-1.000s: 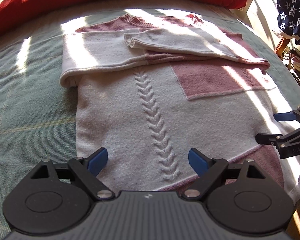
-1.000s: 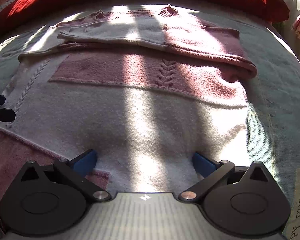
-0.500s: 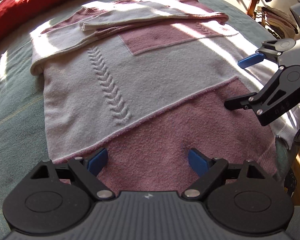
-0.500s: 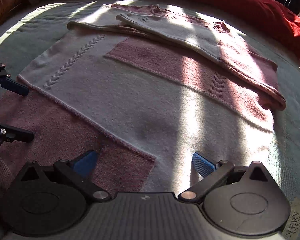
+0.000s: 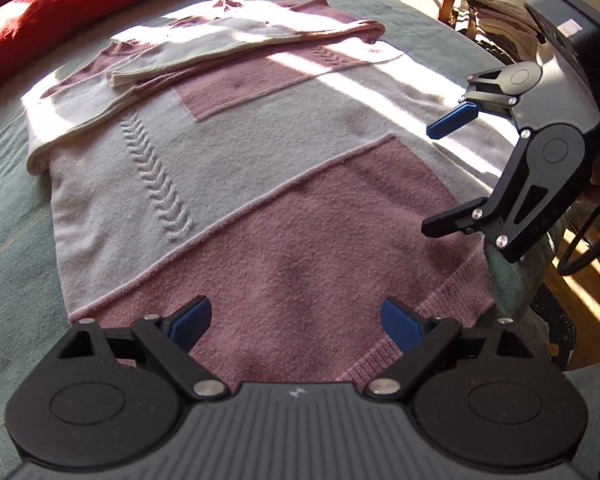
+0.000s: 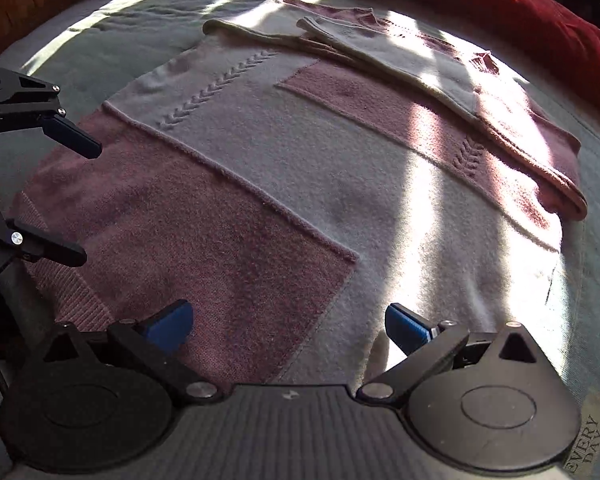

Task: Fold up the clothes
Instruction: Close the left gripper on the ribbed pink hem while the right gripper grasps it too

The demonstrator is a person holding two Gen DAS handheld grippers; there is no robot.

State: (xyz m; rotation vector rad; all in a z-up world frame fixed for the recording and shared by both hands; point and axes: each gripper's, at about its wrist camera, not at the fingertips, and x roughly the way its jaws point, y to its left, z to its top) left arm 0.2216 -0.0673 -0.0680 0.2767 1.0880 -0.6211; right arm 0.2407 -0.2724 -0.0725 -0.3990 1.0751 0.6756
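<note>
Pink-grey sweater (image 5: 260,184) flat, left tool (image 5: 296,320) opening, right tool (image 6: 288,324) apart, both tilted downward

A bed (image 5: 4,208) with a pale green cover carries everything. Spread flat on it, ahead of and beneath both claws, lies a sweater (image 5: 260,184) in pink and pale grey blocks, its sleeves folded across the chest at the end farthest from the claws. Its ribbed hem reaches the bed edge nearest the claws. Beyond the sweater, a red pillow (image 5: 40,28) rests along the far side.
</note>
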